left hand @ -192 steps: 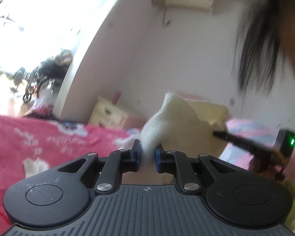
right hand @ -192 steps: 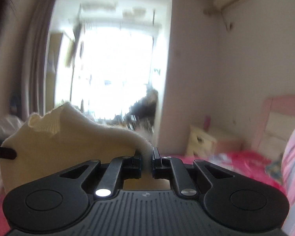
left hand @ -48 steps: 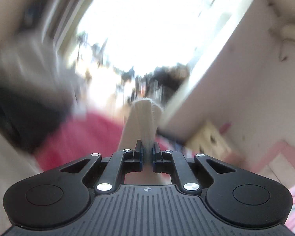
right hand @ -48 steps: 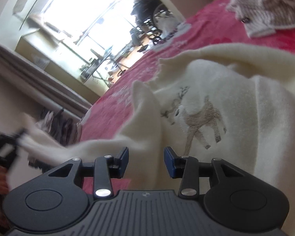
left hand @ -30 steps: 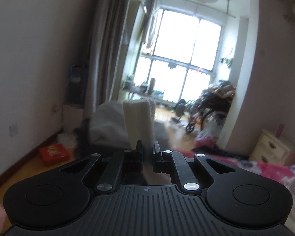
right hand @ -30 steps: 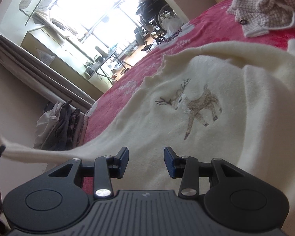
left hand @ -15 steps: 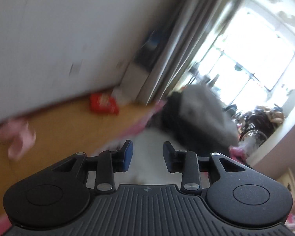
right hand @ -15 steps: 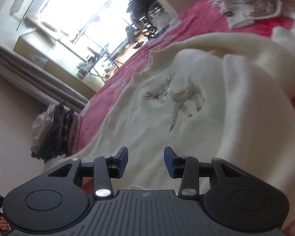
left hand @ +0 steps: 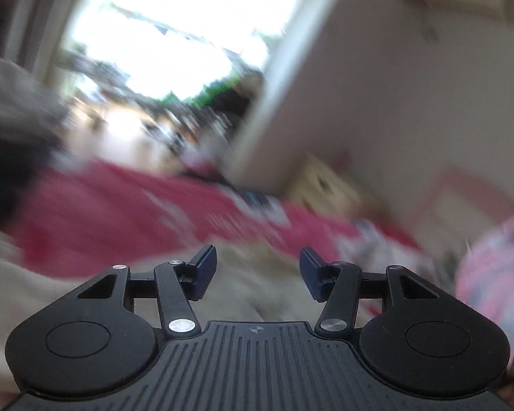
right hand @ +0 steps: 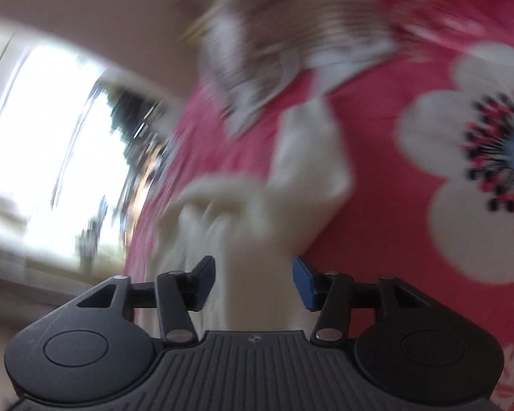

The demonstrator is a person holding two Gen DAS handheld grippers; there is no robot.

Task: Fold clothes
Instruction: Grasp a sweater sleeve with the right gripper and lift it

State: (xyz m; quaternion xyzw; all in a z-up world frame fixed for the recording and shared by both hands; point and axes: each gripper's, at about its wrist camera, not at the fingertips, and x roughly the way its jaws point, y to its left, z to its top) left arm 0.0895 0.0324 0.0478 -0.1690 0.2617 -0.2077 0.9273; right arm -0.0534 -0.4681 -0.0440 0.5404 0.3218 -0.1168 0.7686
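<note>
Left tongs (left hand: 258, 272): we see them opening, released, over the soft cream knitted sweater (left hand: 246, 284).
Right tongs (right hand: 254, 282): opening, released; sweater (right hand: 257, 239) between, on the red flowered bedspread (right hand: 411, 109).

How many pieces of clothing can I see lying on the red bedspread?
2: a cream garment just ahead of the right gripper, and a brown-and-white knit garment farther back. Blur may hide others.

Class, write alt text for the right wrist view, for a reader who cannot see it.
Blurred fisheye view: the right claw, jaws opening and gripping nothing, points at a cream sweater lying on a pink floral bedspread. A brown-and-white knitted garment lies beyond it, with a bright window at left.
</note>
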